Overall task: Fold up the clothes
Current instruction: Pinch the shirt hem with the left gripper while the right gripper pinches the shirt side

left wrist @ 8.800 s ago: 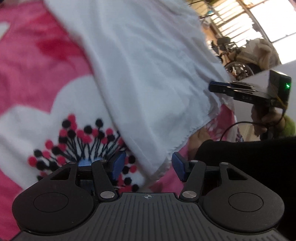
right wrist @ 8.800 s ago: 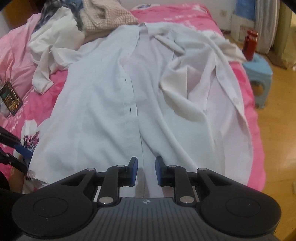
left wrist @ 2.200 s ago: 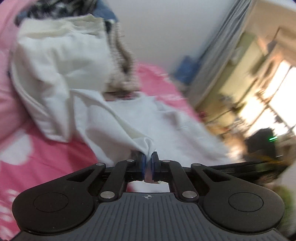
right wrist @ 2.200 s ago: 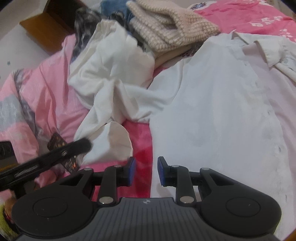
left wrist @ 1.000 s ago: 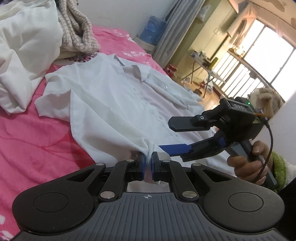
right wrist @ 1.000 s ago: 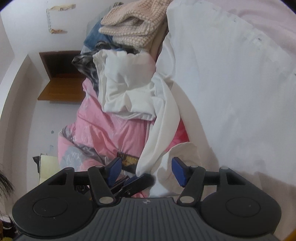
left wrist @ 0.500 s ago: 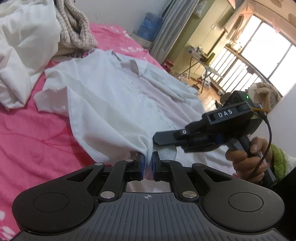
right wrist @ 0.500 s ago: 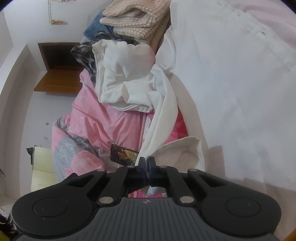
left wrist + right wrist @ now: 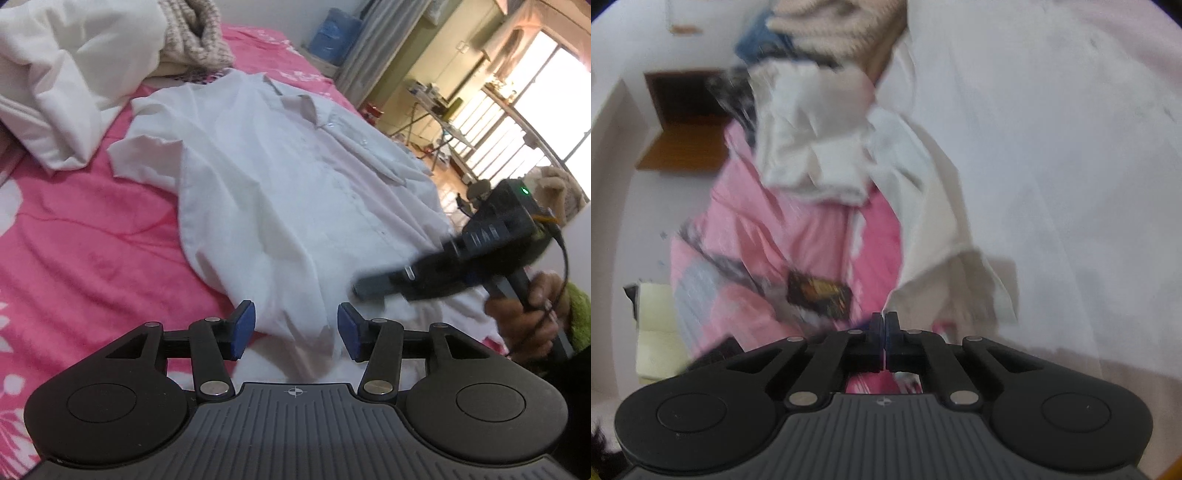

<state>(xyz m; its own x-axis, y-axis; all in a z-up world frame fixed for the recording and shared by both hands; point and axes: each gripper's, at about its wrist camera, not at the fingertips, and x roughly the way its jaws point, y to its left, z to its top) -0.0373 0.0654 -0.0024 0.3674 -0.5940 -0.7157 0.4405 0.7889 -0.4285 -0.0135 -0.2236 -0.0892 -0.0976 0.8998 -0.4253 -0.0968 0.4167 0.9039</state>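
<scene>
A white button-up shirt (image 9: 295,192) lies spread on the pink bedspread (image 9: 74,240), collar toward the far end. My left gripper (image 9: 295,328) hovers over the shirt's near corner. Its jaws are opening, with the corner loose between the blue pads (image 9: 242,326) and not pressed. In the left wrist view my right gripper (image 9: 360,288) shows as a blur over the shirt's lower edge, held by a hand (image 9: 532,306). From the right wrist view, the right gripper (image 9: 884,321) is shut on a thin edge of the white shirt (image 9: 1052,184), which rises in a fold from its tips.
A crumpled white garment (image 9: 62,85) and a beige knitted sweater (image 9: 192,33) are piled at the bed's far left. A dark flat card (image 9: 818,297) lies on the pink cover. A blue water jug (image 9: 334,37), curtains and a folding table stand beyond the bed.
My left jaws have gone from shut on the shirt corner to open, and the corner has dropped. My right jaws closed on the shirt's edge and shifted slightly.
</scene>
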